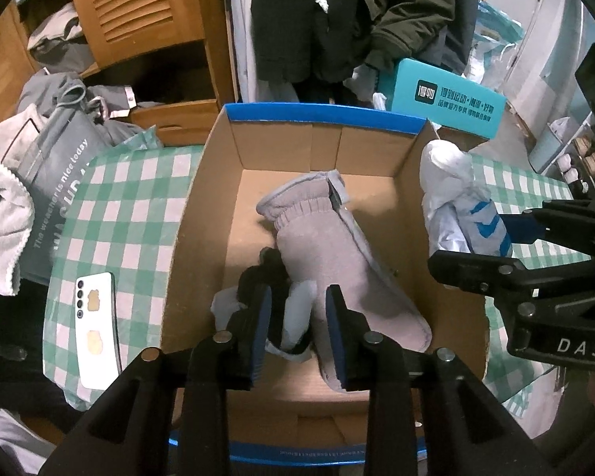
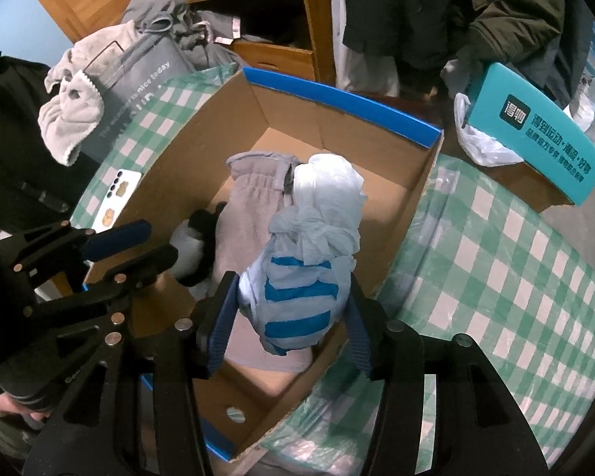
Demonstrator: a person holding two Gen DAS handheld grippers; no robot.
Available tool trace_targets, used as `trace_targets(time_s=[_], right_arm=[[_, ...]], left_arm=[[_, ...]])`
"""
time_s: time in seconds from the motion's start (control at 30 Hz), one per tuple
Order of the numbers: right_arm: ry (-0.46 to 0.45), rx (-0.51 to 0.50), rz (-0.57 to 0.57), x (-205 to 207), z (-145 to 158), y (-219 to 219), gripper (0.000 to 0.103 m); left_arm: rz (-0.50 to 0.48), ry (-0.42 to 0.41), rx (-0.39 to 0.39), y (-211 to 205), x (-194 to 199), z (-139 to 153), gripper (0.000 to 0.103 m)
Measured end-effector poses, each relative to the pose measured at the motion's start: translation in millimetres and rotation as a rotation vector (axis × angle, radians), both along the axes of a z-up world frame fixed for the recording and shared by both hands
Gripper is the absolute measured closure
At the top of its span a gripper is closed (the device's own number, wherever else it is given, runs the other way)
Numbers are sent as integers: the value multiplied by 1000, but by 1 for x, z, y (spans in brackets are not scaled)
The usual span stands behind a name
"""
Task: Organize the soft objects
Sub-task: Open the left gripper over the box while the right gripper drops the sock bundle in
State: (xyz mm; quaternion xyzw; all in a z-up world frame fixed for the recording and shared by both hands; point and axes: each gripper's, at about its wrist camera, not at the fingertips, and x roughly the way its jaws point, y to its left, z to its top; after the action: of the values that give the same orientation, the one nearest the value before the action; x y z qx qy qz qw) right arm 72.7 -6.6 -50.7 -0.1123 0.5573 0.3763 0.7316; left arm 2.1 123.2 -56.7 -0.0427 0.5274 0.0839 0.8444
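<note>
A grey mitten (image 1: 329, 254) lies inside an open cardboard box (image 1: 202, 214) with a blue rim; it also shows in the right wrist view (image 2: 254, 198). A second glove's grey and black parts (image 1: 258, 277) lie beside it. My left gripper (image 1: 299, 333) is over the box, jaws apart around the mitten's thumb, not clamped. My right gripper (image 2: 293, 305) is shut on a knotted white plastic bag with blue stripes (image 2: 309, 261), held above the box's right wall (image 2: 412, 214). The bag also shows in the left wrist view (image 1: 456, 202).
The box stands on a green-and-white checked cloth (image 1: 119, 214). A white phone (image 1: 97, 329) lies left of the box. A grey tote and towels (image 1: 31, 182) pile at the left. A teal box (image 1: 444, 99) stands behind. Coats hang at the back.
</note>
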Motion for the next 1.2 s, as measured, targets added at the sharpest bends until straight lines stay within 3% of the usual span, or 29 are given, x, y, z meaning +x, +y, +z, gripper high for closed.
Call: trace_targets(time_s=[0.07,0.37,0.57,0.63,0.67,0.83,0.97,1.2], right_arm=[[-4,4,2,-1,2,-2,48],[-24,48,-38,0,18,-18,38],[-60,68,-96,-2,34,-40,37],[-78,75,-119,-3,41,-50,37],[-83,78,-128,-4,43,-54,37],[-121,89,-183,-8,55,-77,36],[-155,99,-215,-11,65,-94,36],[-208,120,-247,-19,74,-117,36]], left_arm=[[2,-8,4,-1,-1,4,59],[8,-34,8,-4,-3,22,35],[20,-40,19,-8,-5,32,34],[15,-45,26,-12,-7,35,26],[10,-50,37,-14,-7,37,22],[-22,-94,125,-31,-12,51,22],[-37,-116,112,-37,-14,60,15],[-43,-142,122,-48,-14,68,14]])
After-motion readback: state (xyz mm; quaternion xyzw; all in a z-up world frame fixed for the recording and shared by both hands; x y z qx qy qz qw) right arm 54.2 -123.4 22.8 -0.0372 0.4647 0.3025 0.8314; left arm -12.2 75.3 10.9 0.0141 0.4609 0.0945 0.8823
